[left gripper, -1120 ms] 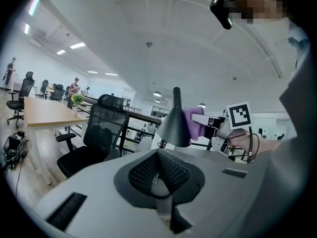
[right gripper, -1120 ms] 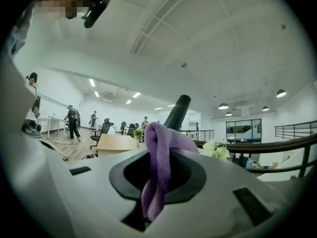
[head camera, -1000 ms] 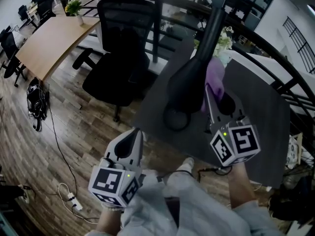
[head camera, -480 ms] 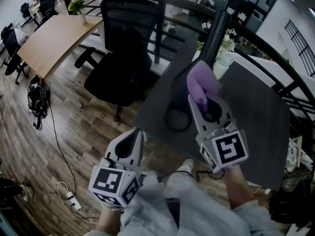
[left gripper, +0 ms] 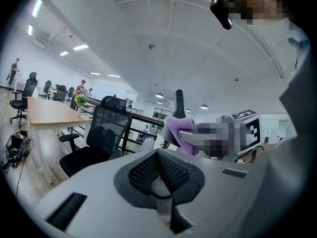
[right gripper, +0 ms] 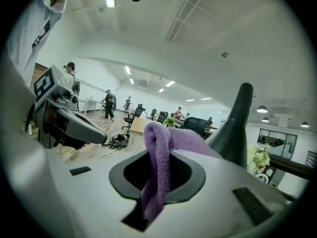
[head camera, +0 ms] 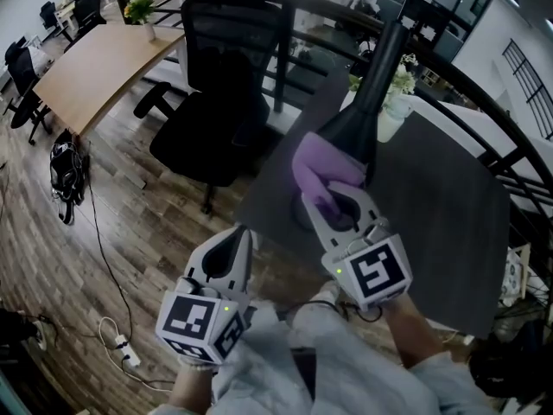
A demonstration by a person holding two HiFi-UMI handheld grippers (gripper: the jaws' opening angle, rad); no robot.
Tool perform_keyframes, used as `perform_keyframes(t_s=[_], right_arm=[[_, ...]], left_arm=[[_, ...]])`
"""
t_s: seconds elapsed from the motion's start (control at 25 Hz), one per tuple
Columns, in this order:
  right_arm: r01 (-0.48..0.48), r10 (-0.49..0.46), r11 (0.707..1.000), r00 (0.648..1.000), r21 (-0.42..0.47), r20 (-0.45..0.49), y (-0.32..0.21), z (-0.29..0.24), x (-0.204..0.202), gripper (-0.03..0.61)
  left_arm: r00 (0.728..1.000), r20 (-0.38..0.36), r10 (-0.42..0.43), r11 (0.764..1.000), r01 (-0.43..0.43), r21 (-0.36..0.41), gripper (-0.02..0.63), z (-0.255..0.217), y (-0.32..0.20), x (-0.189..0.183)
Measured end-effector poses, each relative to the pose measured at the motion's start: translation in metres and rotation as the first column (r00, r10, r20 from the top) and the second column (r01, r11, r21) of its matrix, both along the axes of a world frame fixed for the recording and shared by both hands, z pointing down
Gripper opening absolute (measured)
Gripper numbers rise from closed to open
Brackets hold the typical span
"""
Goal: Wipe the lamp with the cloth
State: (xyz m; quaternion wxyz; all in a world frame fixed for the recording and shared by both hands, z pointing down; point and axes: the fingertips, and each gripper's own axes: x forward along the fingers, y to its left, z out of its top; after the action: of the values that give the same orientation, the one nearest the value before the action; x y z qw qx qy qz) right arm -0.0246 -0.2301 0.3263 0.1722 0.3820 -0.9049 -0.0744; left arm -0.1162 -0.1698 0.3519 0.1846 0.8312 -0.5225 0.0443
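Observation:
A black lamp [head camera: 354,128] with a cone-shaped body and a thin neck stands on the dark grey table [head camera: 449,206]. My right gripper [head camera: 335,195] is shut on a purple cloth [head camera: 321,173], which presses against the front left of the lamp's cone. In the right gripper view the cloth [right gripper: 158,167] hangs folded between the jaws, with the lamp [right gripper: 235,118] just behind it. My left gripper [head camera: 238,242] is shut on nothing and hangs low, off the table's near edge. In the left gripper view it points up at the cloth [left gripper: 177,128] and lamp neck [left gripper: 179,103].
A black office chair [head camera: 216,102] stands left of the table, with a long wooden desk [head camera: 95,67] beyond it. A white vase of flowers [head camera: 396,89] sits behind the lamp. A dark railing [head camera: 484,102] curves past the table. Cables [head camera: 121,346] and a bag [head camera: 65,175] lie on the floor.
My right gripper has carried the cloth from the right side of the lamp's cone down and leftward across its front. The left gripper has stayed in place.

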Motion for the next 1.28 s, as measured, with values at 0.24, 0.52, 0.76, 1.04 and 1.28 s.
perform_keyframes(t_s=[0.24,0.52,0.76,1.04,1.28], right_arm=[[0.069,-0.070,0.997,0.997,-0.015,-0.044,0.018,0.006,-0.008,0.052],[0.094,-0.089,0.993,0.992,0.066,-0.085,0.031,-0.028,-0.001,0.052],[0.074,-0.027,0.975,0.976,0.211,-0.215,0.023,-0.064,0.011,0.052],[0.126,0.021,0.915,0.933,0.382,-0.358,-0.001,-0.092,0.013,0.052],[0.162,0.093,0.858,0.884,0.487,-0.458,-0.035,-0.118,0.012,0.052]], left_arm=[[1.000,-0.009,-0.015,1.000,0.015,0.002,0.000,-0.003,0.002,0.000],[1.000,0.008,0.004,1.000,-0.004,-0.019,0.000,0.004,0.004,-0.001],[1.000,0.001,0.011,1.000,-0.011,0.010,0.000,-0.004,0.002,0.001],[1.000,0.000,0.024,0.999,-0.024,0.036,0.000,-0.011,0.005,0.006],[1.000,0.010,0.024,0.999,-0.024,0.042,0.000,-0.016,0.005,0.007]])
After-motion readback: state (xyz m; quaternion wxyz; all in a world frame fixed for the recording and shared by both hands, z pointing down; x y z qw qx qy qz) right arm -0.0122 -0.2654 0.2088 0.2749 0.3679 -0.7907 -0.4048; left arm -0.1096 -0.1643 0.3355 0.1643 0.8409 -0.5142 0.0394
